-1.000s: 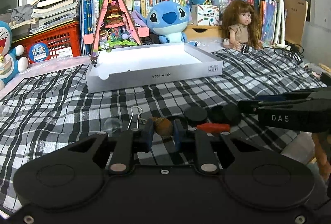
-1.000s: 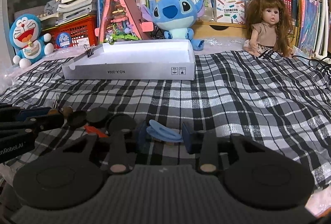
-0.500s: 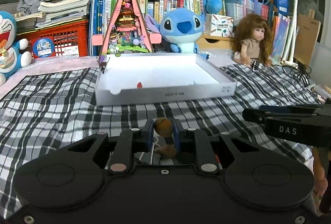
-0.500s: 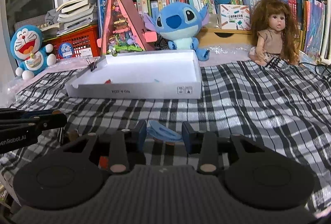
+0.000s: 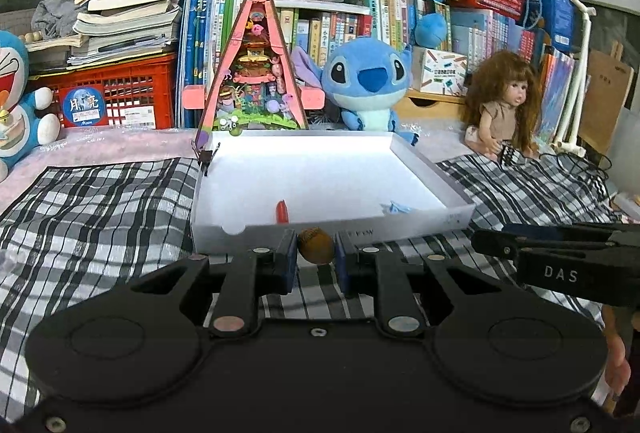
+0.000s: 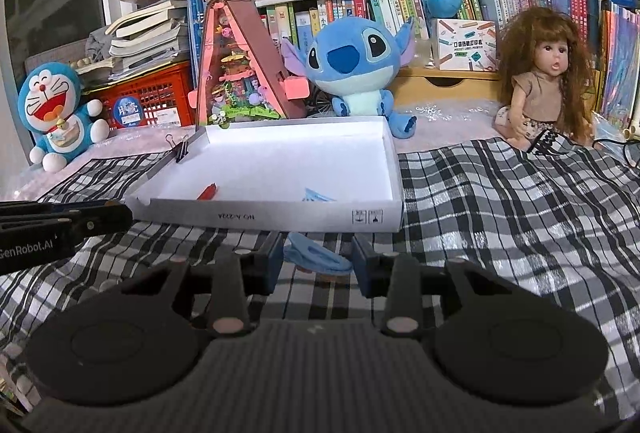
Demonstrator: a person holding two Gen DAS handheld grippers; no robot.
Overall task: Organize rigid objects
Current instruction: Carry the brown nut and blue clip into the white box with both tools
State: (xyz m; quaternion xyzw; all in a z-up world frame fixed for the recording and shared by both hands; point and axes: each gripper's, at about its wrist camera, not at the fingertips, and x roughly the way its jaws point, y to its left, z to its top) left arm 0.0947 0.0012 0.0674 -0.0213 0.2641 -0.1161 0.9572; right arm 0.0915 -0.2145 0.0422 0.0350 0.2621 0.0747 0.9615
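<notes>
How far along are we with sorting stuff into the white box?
Done: a red piece and a blue piece already lie in the white box. In hand: the left claw grips a brown nut and the right claw a blue clip, both just short of the box's front wall. Left: dropping both in; anything else on the cloth is hidden now.

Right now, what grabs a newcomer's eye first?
The shallow white cardboard tray lying mid-table on the black-and-white plaid cloth. The left gripper pinches a small brown acorn-like nut before it; the right gripper clamps a flat light-blue plastic piece.
</notes>
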